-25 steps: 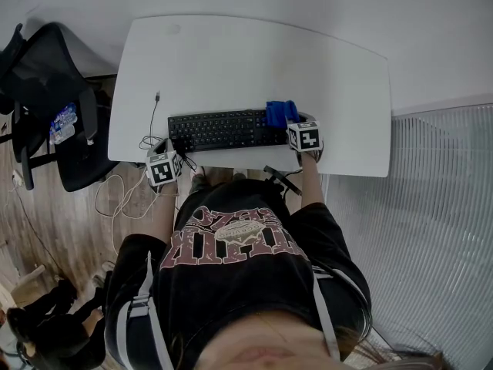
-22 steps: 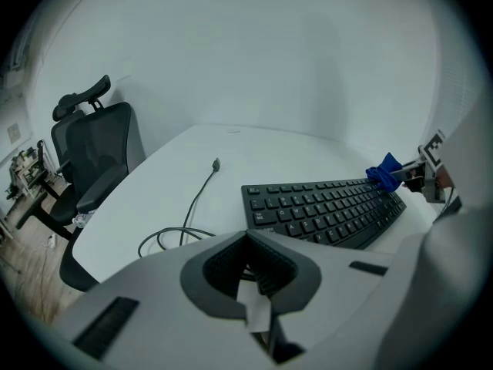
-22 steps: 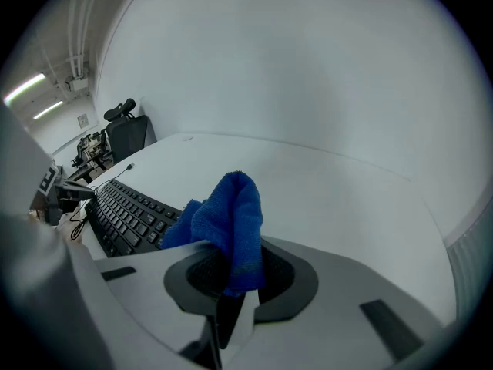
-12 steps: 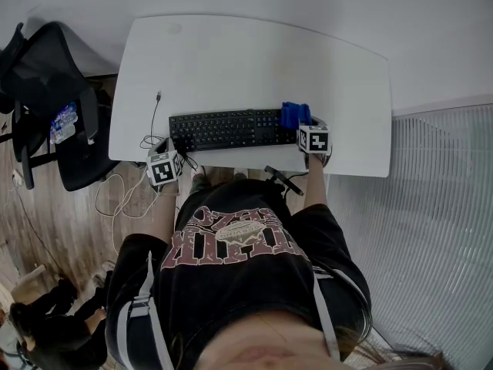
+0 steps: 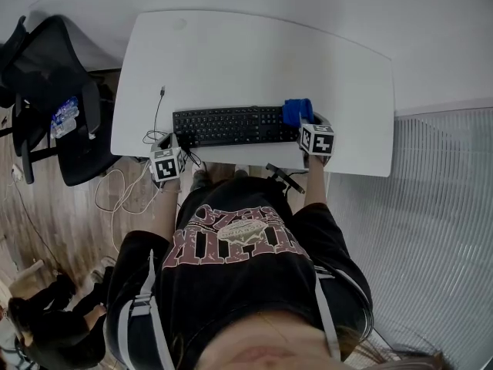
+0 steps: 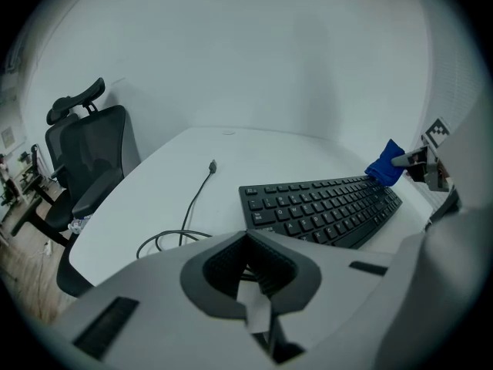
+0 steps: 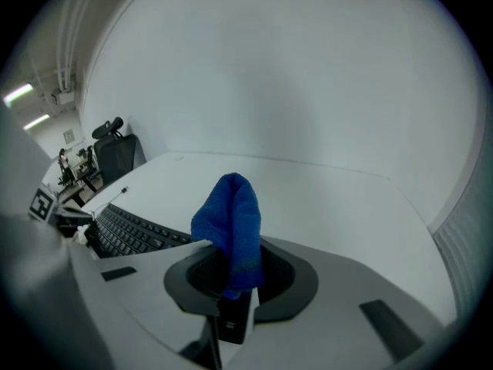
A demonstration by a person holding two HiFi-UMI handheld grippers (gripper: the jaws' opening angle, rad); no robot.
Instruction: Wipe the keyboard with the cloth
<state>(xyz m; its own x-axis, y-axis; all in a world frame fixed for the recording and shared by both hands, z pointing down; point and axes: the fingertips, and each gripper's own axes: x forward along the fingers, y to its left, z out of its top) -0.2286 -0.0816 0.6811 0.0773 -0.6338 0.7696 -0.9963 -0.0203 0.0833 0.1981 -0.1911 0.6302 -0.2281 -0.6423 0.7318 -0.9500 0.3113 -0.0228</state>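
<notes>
Now your right gripper point(image 7: 231, 280) pinches the cloth point(image 7: 229, 214), keyboard point(image 5: 231, 126) just left of its jaws; left gripper point(image 6: 253, 280) closed, empty; wiping seems unfinished.

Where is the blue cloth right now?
In the head view, the blue cloth is at the right end of the keyboard on the white table, pinched in the jaws of the right gripper.

One keyboard point(image 5: 231, 126), one cloth point(image 5: 296, 111) (blue), two grippers point(image 6: 248, 264) point(image 7: 229, 277), one chair point(image 5: 48, 72).
</notes>
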